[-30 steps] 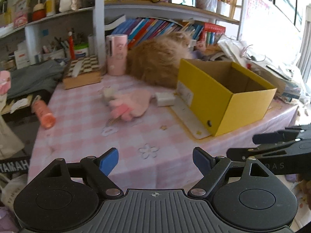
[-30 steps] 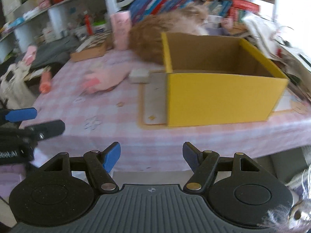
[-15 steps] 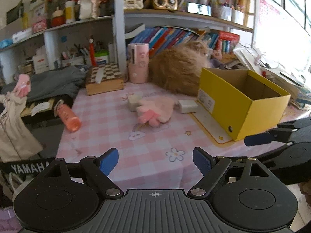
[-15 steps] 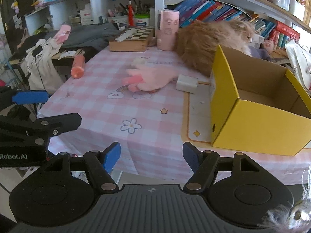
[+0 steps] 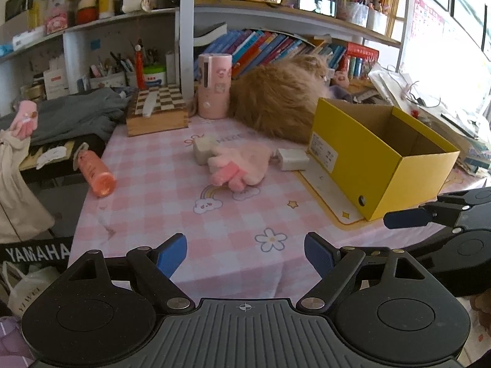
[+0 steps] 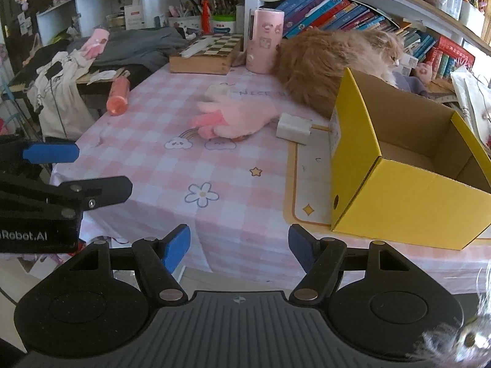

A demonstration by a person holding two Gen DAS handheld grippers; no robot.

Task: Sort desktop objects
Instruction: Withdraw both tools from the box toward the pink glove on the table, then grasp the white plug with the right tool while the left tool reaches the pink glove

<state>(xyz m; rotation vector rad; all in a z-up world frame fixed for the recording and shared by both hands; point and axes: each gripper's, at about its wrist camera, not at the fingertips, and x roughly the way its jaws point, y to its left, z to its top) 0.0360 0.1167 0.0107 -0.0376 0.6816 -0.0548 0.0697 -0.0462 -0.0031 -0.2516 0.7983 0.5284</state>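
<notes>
Two grippers hang at the near edge of the pink checked tablecloth [image 5: 172,202], both with jaws spread wide and holding nothing — the left gripper [image 5: 245,253] and the right gripper [image 6: 239,247] look poised for a first pick. The open yellow cardboard box [image 5: 377,168] stands on the right, likely the bin for sorting. Near it lie a fluffy pink glove [image 5: 242,165], a white charger block [image 6: 293,128] just beside the box wall, a pale rectangular eraser-like block [image 5: 201,150] partly behind the glove, and an orange-pink bottle [image 5: 95,173] on its side at the left edge. A long-haired ginger cat [image 6: 331,58] lies behind the box — its lower body hidden.
</notes>
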